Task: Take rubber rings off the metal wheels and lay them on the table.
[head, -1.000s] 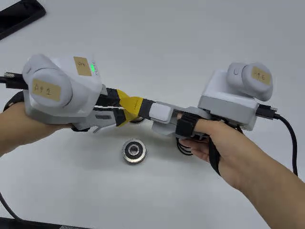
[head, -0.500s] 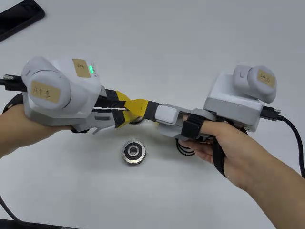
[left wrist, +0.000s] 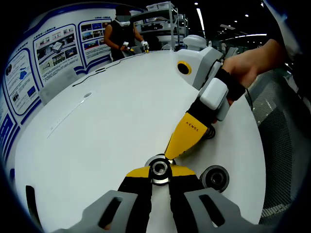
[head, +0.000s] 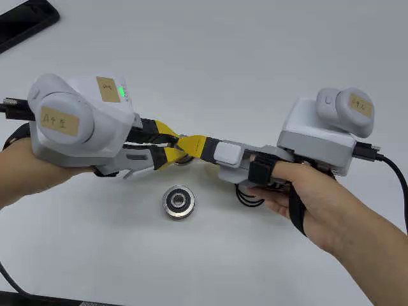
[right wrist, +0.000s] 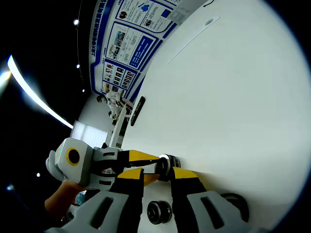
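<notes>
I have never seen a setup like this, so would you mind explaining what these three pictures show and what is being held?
There is no robot here: a person holds a two-jaw hand tool, called a gripper, in each hand. The head view comes from a camera on the person's head and looks down at a white table. The two round pictures come from cameras riding on the grippers, each looking along its own yellow-tipped jaws. The left gripper is clamped on a metal wheel. The right gripper has its tips at that same wheel; whether it grips anything is hard to tell. On the table lie a second wheel, some black rubber rings partly under the right hand, and a flat black object at the far corner.
</notes>
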`<state>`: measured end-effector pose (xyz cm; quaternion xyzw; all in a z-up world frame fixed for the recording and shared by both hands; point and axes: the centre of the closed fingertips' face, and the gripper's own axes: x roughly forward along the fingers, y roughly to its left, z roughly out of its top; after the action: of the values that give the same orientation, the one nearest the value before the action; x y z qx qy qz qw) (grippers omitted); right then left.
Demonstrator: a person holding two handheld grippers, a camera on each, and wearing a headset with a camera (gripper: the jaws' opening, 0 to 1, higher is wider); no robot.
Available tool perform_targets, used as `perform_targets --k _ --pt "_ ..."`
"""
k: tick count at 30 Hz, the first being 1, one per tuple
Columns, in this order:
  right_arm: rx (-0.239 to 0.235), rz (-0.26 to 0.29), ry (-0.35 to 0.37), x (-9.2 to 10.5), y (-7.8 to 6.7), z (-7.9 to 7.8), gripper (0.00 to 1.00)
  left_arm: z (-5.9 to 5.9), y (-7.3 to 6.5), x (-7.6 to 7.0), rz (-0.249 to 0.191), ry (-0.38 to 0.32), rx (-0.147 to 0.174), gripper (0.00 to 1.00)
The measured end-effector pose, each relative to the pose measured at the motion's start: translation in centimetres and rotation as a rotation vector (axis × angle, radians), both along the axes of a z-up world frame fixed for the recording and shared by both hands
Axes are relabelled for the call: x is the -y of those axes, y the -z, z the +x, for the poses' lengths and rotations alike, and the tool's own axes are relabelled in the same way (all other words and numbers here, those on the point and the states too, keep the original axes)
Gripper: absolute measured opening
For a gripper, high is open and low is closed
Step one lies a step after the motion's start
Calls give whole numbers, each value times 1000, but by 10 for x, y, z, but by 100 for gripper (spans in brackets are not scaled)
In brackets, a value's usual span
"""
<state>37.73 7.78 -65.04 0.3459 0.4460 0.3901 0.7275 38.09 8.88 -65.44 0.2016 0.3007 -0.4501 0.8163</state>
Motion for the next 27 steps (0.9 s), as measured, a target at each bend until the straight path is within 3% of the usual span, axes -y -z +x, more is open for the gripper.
perform_targets --k 2,10,15,27 --pt "-25 -7 16 2 5 2 19 0 0 0 -1 -1 0 12" --pt "-42 -58 27 7 15 4 4 1 1 -1 -3 -1 0 12" --pt "-46 -61 33 7 15 4 3 1 1 -1 -3 0 1 12" --pt "40 -111 28 6 9 5 1 2 2 -3 -3 0 3 12"
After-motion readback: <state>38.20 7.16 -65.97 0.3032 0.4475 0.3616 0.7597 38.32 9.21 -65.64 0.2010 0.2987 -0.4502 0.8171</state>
